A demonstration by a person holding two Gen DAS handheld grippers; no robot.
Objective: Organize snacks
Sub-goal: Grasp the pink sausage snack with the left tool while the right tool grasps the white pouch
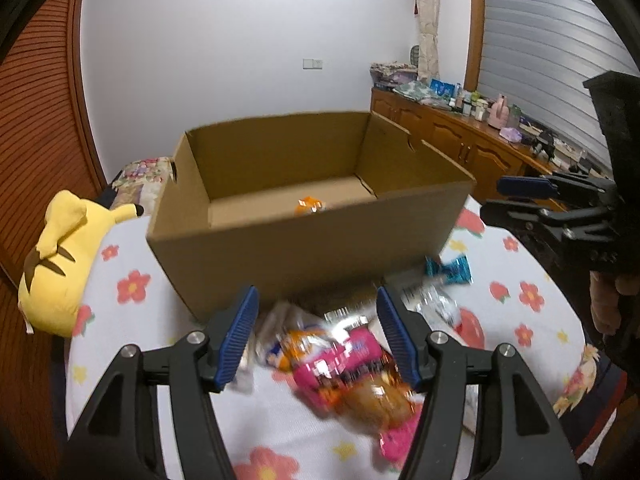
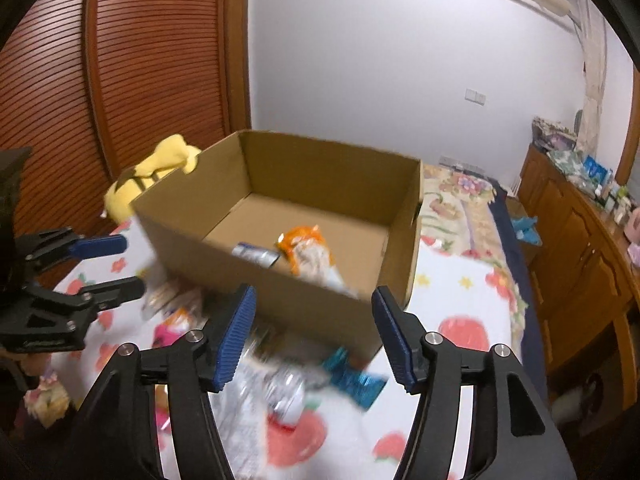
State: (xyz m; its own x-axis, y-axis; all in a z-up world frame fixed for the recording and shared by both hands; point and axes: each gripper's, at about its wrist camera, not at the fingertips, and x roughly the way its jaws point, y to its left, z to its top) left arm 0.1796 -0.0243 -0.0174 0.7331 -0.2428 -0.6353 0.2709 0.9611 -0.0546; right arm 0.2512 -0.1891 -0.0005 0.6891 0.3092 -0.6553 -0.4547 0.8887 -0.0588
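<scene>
An open cardboard box point(image 1: 304, 248) point(image 2: 280, 292) stands on a flowered bedspread. Inside lie an orange snack packet point(image 2: 308, 252) point(image 1: 310, 205) and a silver-blue packet point(image 2: 256, 254). In front of the box lie loose snacks: a pink and orange packet point(image 1: 352, 364) point(image 2: 168, 332), a silver packet point(image 1: 434, 306) point(image 2: 286, 394) and a blue foil packet point(image 1: 450, 270) point(image 2: 354, 380). My left gripper point(image 1: 316, 344) point(image 2: 116, 264) is open above the pink packet. My right gripper point(image 2: 314, 338) point(image 1: 508, 198) is open above the silver and blue packets. Neither holds anything.
A yellow plush toy point(image 1: 64, 260) point(image 2: 152, 176) lies left of the box. A wooden sideboard point(image 1: 460, 140) point(image 2: 580, 240) with clutter stands at the right. A wooden slatted wardrobe point(image 2: 120, 60) is at the left. The bedspread point(image 1: 520, 300) extends right of the box.
</scene>
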